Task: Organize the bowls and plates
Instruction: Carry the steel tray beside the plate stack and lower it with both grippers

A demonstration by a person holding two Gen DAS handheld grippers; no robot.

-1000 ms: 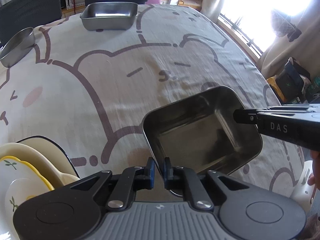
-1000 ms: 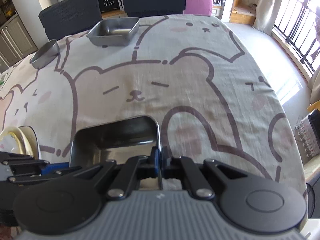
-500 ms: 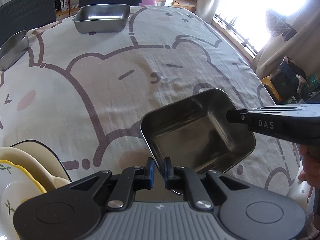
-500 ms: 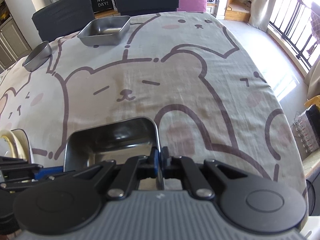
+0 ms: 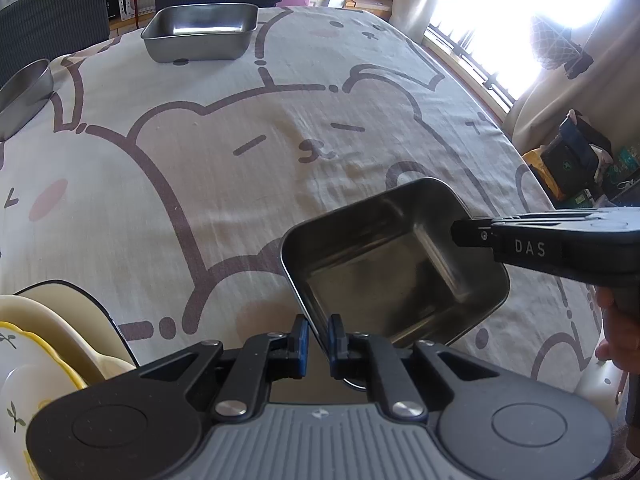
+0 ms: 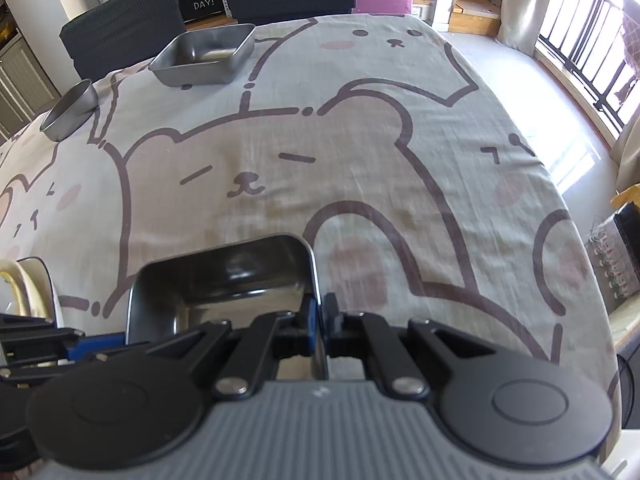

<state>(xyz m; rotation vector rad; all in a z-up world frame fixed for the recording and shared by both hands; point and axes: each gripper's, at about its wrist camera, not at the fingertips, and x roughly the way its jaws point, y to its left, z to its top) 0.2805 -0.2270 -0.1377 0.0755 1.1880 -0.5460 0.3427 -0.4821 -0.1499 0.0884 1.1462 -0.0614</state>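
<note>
A square steel tray (image 5: 394,264) hangs above the bear-print tablecloth, held on two sides. My left gripper (image 5: 318,338) is shut on its near rim. My right gripper (image 6: 320,320) is shut on its right rim; it shows in the left wrist view as a black arm (image 5: 560,246) marked DAS. The tray also shows in the right wrist view (image 6: 224,284). A second square steel tray (image 5: 200,38) (image 6: 206,58) sits at the table's far side. A round steel bowl (image 5: 24,98) (image 6: 70,110) sits at the far left.
Stacked cream and yellow-rimmed ceramic plates (image 5: 44,352) stand at the near left; their edge shows in the right wrist view (image 6: 24,280). Dark chairs (image 6: 124,20) stand behind the table. The table's right edge (image 6: 580,240) drops to the floor by a bright window.
Both grippers have carried the held tray forward over the table; the far tray and round bowl look nearer. Both grips are unchanged.
</note>
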